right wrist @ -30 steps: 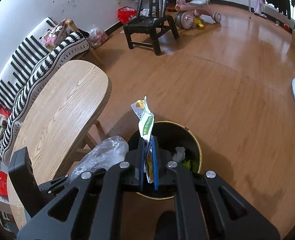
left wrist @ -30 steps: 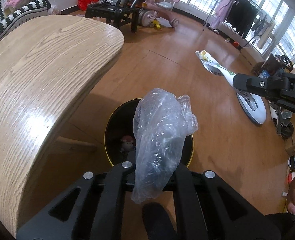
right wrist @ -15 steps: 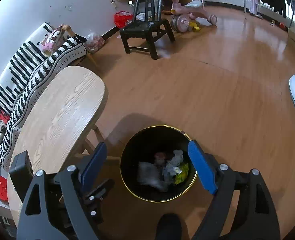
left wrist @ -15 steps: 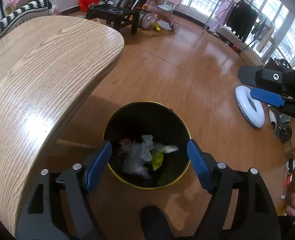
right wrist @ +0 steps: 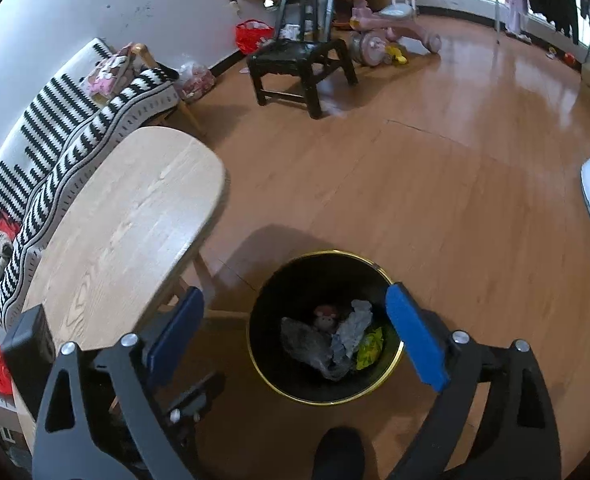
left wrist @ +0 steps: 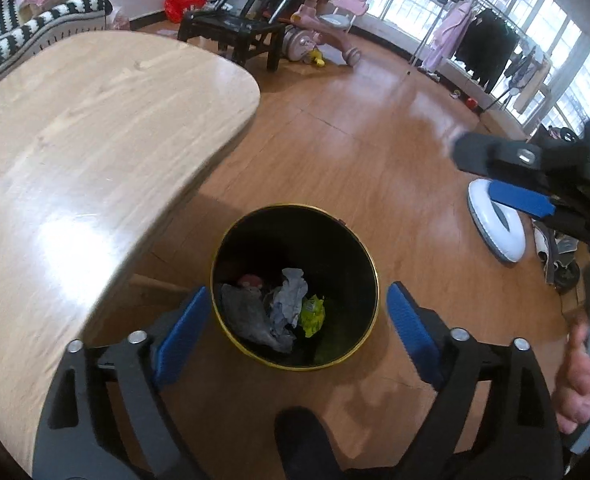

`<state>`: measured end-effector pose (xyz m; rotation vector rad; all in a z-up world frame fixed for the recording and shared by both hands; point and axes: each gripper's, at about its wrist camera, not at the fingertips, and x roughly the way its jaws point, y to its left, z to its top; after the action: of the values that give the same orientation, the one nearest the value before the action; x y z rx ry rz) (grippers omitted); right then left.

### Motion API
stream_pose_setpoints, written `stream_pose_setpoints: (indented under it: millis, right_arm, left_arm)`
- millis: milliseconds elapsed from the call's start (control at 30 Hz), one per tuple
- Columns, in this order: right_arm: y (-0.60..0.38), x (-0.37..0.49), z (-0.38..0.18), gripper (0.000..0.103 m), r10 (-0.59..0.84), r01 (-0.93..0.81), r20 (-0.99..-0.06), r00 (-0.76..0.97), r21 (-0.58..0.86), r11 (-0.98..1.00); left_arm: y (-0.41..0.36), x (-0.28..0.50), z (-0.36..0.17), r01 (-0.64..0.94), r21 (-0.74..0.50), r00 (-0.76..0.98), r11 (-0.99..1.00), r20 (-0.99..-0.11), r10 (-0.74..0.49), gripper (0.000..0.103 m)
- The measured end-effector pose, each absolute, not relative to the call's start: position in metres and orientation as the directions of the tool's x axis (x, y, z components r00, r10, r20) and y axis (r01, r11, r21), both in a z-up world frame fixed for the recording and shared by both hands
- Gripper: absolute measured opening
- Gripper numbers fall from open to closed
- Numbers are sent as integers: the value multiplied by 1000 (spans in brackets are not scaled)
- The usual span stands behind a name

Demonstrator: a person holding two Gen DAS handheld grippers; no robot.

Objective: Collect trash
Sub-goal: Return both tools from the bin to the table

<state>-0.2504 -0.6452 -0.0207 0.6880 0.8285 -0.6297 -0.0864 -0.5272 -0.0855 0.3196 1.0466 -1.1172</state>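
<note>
Left gripper (left wrist: 297,320) spread wide, blue pads (left wrist: 181,330) far apart, nothing held, poised above the bin (left wrist: 365,264). Right gripper (right wrist: 295,334) likewise wide open and empty, over the same bin (right wrist: 295,280), also seen at the right edge of the left view (left wrist: 511,184). Black bin with gold rim standing on the wood floor (right wrist: 435,184), just beside the rounded end of the table (left wrist: 79,152). Inside the bin: a clear plastic bag (left wrist: 251,318) at the left, crumpled white paper (left wrist: 291,300) in the middle, a yellow-green wrapper (left wrist: 312,315) at the right, a small pink item (left wrist: 250,280) toward the back. Same trash in the right view: bag (right wrist: 307,346), paper (right wrist: 355,326), wrapper (right wrist: 369,348). Dark chair (right wrist: 299,60) and pink tricycle (right wrist: 391,20) well apart, farther back; striped sofa (right wrist: 55,128) behind the table.
</note>
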Motion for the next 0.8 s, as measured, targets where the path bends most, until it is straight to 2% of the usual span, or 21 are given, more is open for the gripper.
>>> stream_pose_setpoints:
  millis: [200,467,800]
  right_arm:
    - [-609,-213,2,96,-221,658,-787,576,286,697]
    - [-531,-138,26,96,-130,501,-745,654,299,812]
    - [-395,-51,36,96,18,238,-730,683,246,940]
  left_arm:
    - [-469,-68,-52,850,-199,152,487,-793,-589,94]
    - [-332,-2,-12,709,-204,333,675,-748,-575,96]
    - [-149,51,-4,463,-160,527,872,-741,-415,96]
